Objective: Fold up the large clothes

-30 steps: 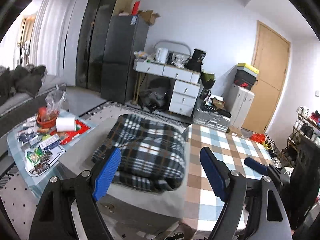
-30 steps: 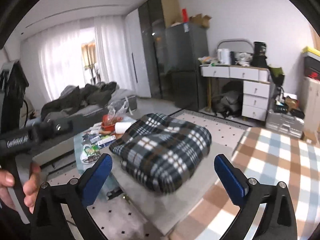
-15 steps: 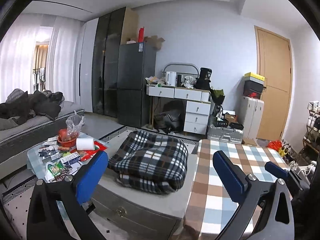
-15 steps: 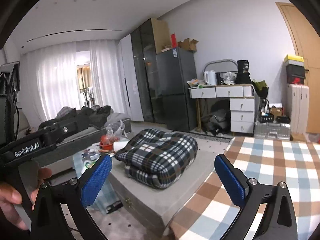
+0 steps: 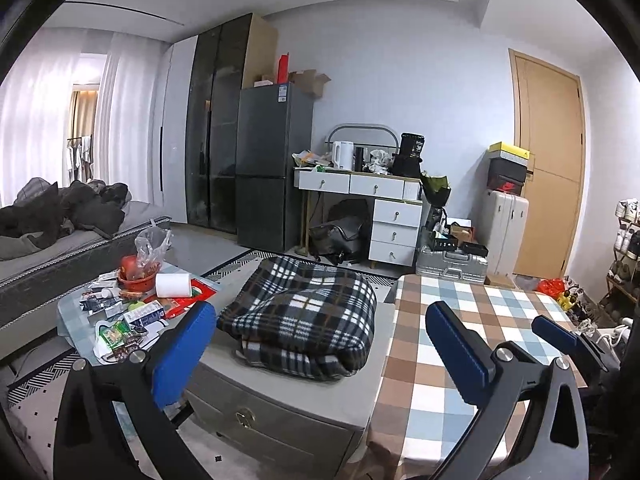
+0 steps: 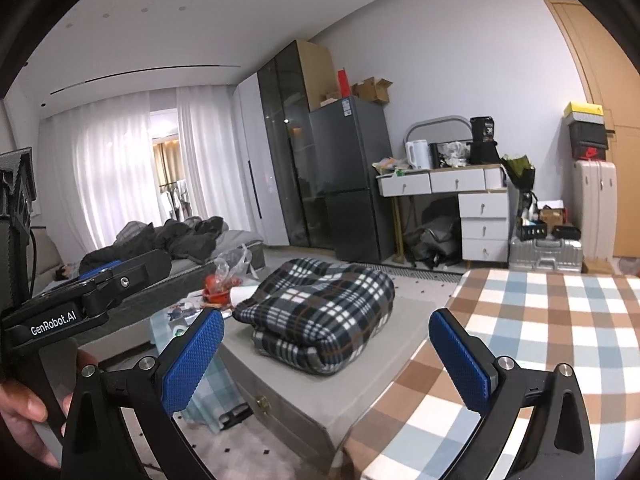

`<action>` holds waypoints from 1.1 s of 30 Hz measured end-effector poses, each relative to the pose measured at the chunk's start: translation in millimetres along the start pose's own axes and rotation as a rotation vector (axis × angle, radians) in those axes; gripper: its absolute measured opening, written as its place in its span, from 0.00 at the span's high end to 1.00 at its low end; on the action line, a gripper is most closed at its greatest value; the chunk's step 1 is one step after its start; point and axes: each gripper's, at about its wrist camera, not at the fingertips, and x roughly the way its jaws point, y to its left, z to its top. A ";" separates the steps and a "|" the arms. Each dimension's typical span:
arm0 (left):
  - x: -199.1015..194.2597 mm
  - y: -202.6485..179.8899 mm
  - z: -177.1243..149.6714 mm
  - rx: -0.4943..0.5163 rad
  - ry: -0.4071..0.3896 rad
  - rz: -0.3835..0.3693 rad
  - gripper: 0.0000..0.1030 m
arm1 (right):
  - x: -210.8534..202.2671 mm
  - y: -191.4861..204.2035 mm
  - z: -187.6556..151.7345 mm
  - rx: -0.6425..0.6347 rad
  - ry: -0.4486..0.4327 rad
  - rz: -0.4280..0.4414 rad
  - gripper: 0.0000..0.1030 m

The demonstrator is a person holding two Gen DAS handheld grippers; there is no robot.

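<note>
A folded black, white and grey plaid fleece garment (image 5: 304, 316) lies in a thick bundle on a grey cabinet top (image 5: 372, 392). It also shows in the right wrist view (image 6: 320, 308). My left gripper (image 5: 320, 348) is open and empty, held back from the bundle and above the cabinet's near edge. My right gripper (image 6: 326, 354) is open and empty, also back from the bundle. The right gripper's blue finger (image 5: 560, 334) shows at the right of the left wrist view. The left gripper's body (image 6: 84, 296), in a hand, shows at the left of the right wrist view.
A checked tablecloth (image 5: 472, 344) covers the table right of the cabinet. A cluttered low table (image 5: 132, 312) with a red bowl stands left. A sofa with dark clothes (image 5: 60, 216), a fridge (image 5: 272, 164), a white desk (image 5: 376, 208) and suitcases (image 5: 504, 232) stand behind.
Both grippers have pulled back and tilted up from the plaid bundle, which now looks smaller and farther away. Both stayed open and empty.
</note>
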 end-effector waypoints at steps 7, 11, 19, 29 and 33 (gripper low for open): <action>-6.9 -3.9 -2.2 0.005 -0.001 0.008 0.01 | -0.6 2.9 -3.2 -0.004 -0.004 0.009 0.00; -9.1 -3.5 0.4 0.003 -0.002 -0.004 0.01 | -1.6 3.2 -4.1 0.000 -0.006 0.016 0.00; -14.1 -5.6 1.3 0.007 0.001 -0.006 0.01 | -4.2 3.6 -4.6 0.001 -0.013 0.027 0.00; -14.2 -3.8 2.7 0.003 0.006 -0.011 0.01 | -5.5 1.7 -5.8 0.009 -0.015 0.034 0.00; -14.9 -3.9 4.4 0.004 0.003 -0.014 0.01 | -6.0 4.3 -7.3 -0.009 -0.019 0.021 0.00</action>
